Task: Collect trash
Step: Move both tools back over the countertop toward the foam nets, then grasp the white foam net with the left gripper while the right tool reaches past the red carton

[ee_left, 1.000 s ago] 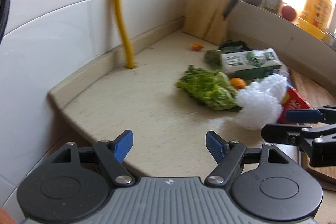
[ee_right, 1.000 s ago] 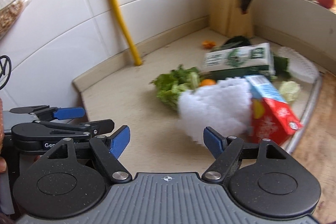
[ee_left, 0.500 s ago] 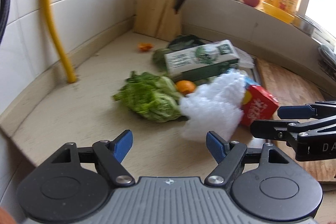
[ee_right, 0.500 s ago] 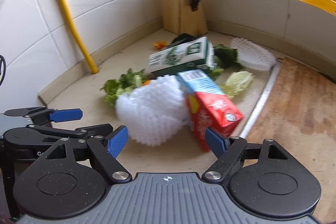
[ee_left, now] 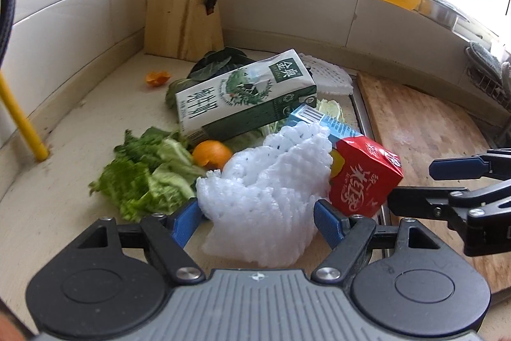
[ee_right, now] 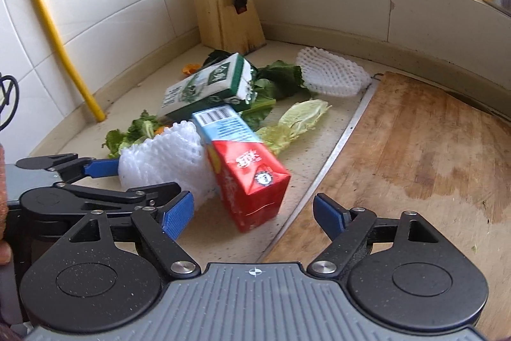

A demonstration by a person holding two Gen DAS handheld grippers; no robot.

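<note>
Both grippers are down at the trash pile on the counter (ee_left: 64,206), fingers spread wide, nothing held yet. The left gripper (ee_left: 257,221) has the white foam net (ee_left: 268,197) sitting right between its blue pads (ee_left: 185,221), pads either side but not pinching as far as I can see. The right gripper (ee_right: 254,213) is lined up on the red carton (ee_right: 246,171), which lies tilted w/ its blue end resting against the green milk carton (ee_right: 207,85).

If I were doing it: close the left slowly and low, near the net's base, since that foam is soft and will squash or slip out if nipped at the top edge. Get a good bunch of it in before lifting. For the right, come in square across the red carton's narrow faces, not a corner (it looks dented, probably empty, so light). Mind the lettuce (ee_left: 143,178) and orange peel (ee_left: 212,154) touching the net, they may drag along.

Still to go after: a second foam net (ee_right: 332,74) and cabbage leaf (ee_right: 297,120) near the wooden board (ee_right: 415,149), plus dark leaves under the milk carton. No bin in view, so can't say where it all goes.
</note>
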